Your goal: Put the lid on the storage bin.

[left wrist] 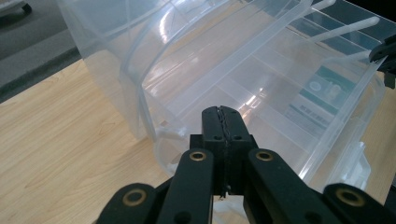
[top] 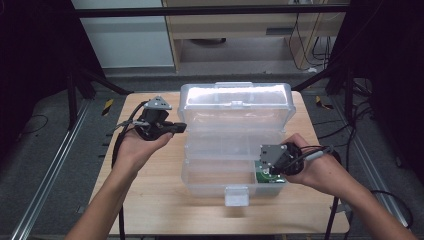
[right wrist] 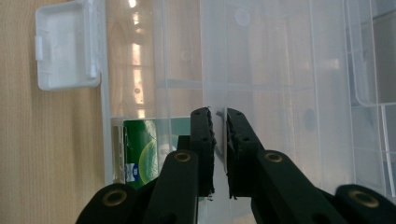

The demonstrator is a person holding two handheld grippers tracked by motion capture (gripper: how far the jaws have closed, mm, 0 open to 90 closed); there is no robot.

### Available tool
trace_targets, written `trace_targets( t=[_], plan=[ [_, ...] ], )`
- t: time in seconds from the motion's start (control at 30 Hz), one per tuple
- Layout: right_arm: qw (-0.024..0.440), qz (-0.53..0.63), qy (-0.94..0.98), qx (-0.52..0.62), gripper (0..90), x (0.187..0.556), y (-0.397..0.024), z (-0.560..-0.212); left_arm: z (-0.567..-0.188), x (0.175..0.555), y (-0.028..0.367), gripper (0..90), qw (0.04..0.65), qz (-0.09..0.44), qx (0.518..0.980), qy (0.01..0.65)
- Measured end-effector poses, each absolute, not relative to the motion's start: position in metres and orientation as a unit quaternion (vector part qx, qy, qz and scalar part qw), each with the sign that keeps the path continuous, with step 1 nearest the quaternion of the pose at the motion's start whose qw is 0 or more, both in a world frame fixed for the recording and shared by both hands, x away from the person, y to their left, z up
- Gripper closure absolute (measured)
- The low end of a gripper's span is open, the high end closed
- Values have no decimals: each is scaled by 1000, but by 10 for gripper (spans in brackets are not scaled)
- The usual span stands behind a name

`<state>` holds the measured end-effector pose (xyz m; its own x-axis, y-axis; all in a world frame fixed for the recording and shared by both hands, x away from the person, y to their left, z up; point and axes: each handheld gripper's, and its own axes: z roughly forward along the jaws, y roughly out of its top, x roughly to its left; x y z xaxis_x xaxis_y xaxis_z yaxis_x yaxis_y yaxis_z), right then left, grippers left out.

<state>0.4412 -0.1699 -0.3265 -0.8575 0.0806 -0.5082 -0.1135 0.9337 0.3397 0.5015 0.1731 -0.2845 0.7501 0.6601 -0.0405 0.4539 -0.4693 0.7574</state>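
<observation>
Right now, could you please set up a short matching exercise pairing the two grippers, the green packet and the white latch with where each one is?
Things:
1. left gripper
2. right gripper
3. green printed packet
4. white plastic latch

Places or states:
A. lying in the near right compartment of the clear plastic storage box
B. jaws closed on a thin clear partition wall inside the box
C. jaws shut on nothing, at the box's left side
D. hanging open on the box's near edge

Pairs: 1-C, 2-B, 3-A, 4-D

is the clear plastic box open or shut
Open: the clear plastic box has its lid swung up behind it, the inner trays exposed, and the front latch hanging loose.
</observation>
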Motion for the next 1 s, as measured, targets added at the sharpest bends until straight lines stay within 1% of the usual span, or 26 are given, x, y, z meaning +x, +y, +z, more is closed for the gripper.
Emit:
trace_targets(
  t=[0.1,0.67,0.77,0.87,1.0],
  plan=[
    [267,181,946,-10,829,441,-170,-327,-285,505,174,900,404,130,847,319],
    [259,178,949,-13,826,436,-170,-331,-287,506,178,900,402,119,846,330],
    [259,181,949,-12,812,436,-170,-332,-287,506,179,900,402,116,846,330],
    [251,200,947,5,711,436,-172,-331,-288,504,179,900,401,116,847,329],
    [252,228,940,34,633,434,-179,-327,-289,501,179,900,400,115,849,326]
  ],
)
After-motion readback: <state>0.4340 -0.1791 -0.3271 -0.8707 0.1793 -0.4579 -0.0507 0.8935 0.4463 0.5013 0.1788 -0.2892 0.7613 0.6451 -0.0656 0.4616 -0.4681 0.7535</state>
